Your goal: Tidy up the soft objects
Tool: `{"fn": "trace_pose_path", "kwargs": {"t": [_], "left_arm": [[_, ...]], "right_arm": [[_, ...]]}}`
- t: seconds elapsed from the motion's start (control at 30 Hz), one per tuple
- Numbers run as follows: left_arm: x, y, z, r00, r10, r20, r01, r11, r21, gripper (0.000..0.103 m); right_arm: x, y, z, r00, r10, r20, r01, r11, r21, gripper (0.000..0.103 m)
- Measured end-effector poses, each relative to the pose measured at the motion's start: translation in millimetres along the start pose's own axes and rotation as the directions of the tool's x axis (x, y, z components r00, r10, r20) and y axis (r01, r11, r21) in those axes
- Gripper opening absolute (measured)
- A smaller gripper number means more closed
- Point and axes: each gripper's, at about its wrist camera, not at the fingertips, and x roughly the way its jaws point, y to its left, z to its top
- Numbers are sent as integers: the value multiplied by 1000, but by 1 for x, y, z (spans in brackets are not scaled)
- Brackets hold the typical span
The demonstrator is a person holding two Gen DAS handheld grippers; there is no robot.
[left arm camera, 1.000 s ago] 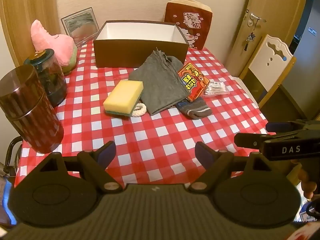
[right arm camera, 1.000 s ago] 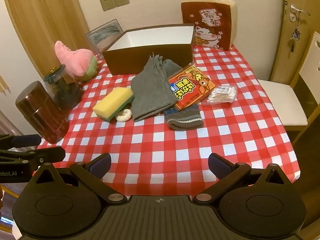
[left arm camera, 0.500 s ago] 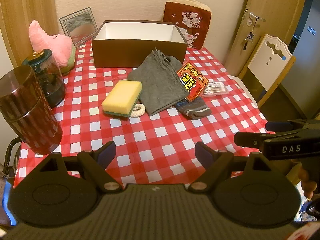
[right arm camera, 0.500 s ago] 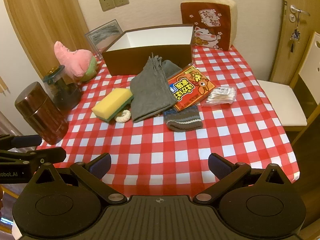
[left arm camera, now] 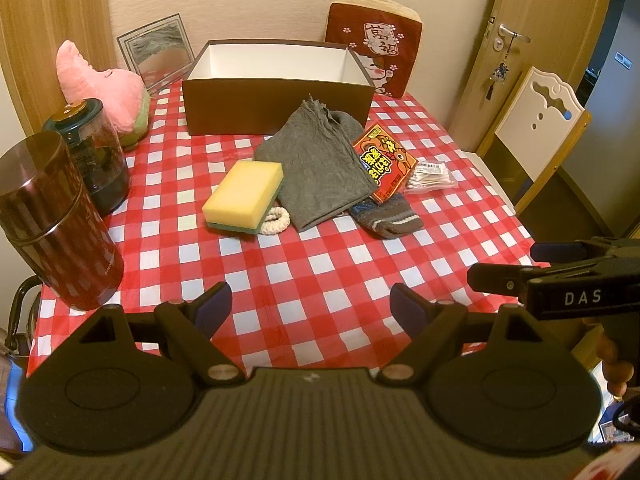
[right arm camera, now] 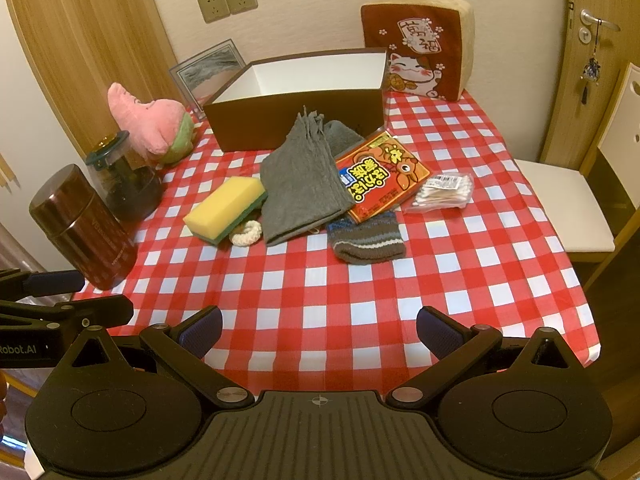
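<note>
Both the left gripper (left arm camera: pixel 310 306) and the right gripper (right arm camera: pixel 318 330) are being held with jaws spread wide and empty over the near edge of the checked table (right arm camera: pixel 360 300), while the soft things, the yellow sponge (left arm camera: pixel 243 196), grey cloth (left arm camera: pixel 320 168) and knitted sock (left arm camera: pixel 387 216), are lying mid-table in front of the empty brown box (left arm camera: pixel 276 108). The sponge is probably best taken across its short sides and lifted clear of the white hair tie (left arm camera: pixel 274 220) touching it. Compared with a second ago, little is being changed: the left view is being shifted only slightly, and nothing has been picked up.

My matt black plastic claw (right arm camera: pixel 318 330) faces glossy checked tablecloth (right arm camera: pixel 360 300), porous sponge (right arm camera: pixel 226 208), soft grey cloth (right arm camera: pixel 300 184), knitted sock (right arm camera: pixel 366 238).
</note>
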Motion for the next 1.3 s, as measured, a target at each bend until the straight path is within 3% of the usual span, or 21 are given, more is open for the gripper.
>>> {"fn": "trace_pose_path", "kwargs": {"t": [1.3], "left_arm": [[1,0,1,1000,0,-2,0,1000,-1,85]], "right_arm": [[2,1,0,1000,1,2,-1,1000,0,103]]}}
